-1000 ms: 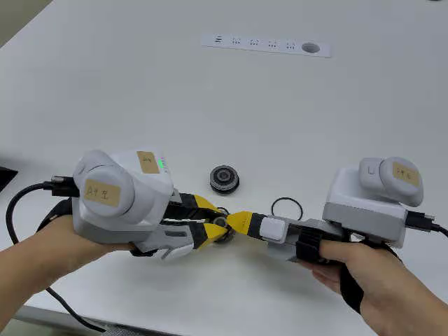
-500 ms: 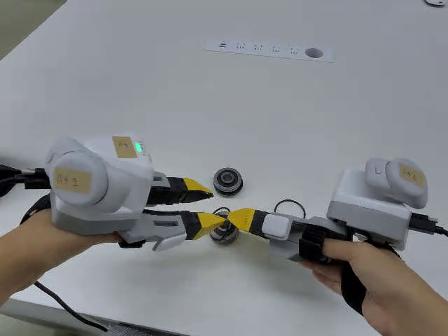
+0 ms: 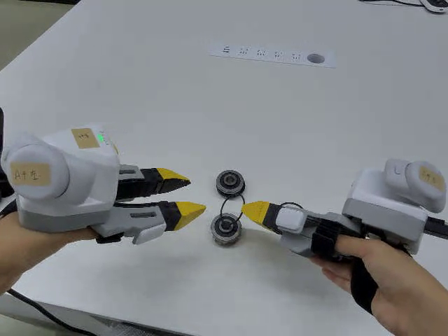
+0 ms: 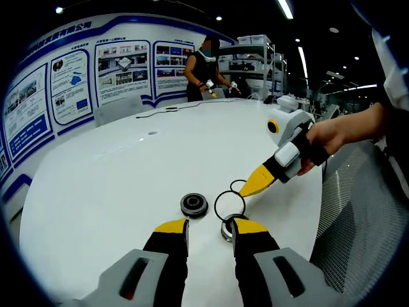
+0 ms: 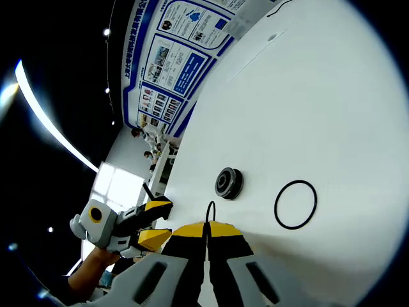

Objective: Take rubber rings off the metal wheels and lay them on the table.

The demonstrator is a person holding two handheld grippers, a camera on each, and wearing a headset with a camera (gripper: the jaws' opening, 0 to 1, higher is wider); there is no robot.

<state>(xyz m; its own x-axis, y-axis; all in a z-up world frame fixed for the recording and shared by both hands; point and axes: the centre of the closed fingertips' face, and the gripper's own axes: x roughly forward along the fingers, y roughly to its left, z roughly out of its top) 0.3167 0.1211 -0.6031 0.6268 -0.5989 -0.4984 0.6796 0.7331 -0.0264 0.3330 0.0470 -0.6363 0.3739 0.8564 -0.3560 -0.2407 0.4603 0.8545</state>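
Two metal wheels sit mid-table. The far wheel (image 3: 229, 183) (image 4: 193, 204) (image 5: 228, 182) still wears its black rubber ring. The near wheel (image 3: 226, 229) (image 4: 230, 230) lies flat just below the right gripper's tip. My right gripper (image 3: 246, 209) (image 5: 206, 225) is shut on a thin black rubber ring (image 3: 225, 206) (image 4: 229, 203) (image 5: 210, 210), which hangs over the near wheel. My left gripper (image 3: 189, 195) (image 4: 209, 227) is open and empty, a little left of both wheels. A loose ring (image 3: 289, 205) (image 5: 295, 204) (image 4: 238, 185) lies flat behind the right gripper.
A white socket strip (image 3: 271, 54) is set into the white table (image 3: 140, 105) at the far side. The table's front edge runs close under both hands. A person stands at the table's far end in the left gripper view (image 4: 206, 67).
The left gripper opened, let go of the near wheel and drew back to the left. The right gripper stays shut on the ring, which now stands free of that wheel.
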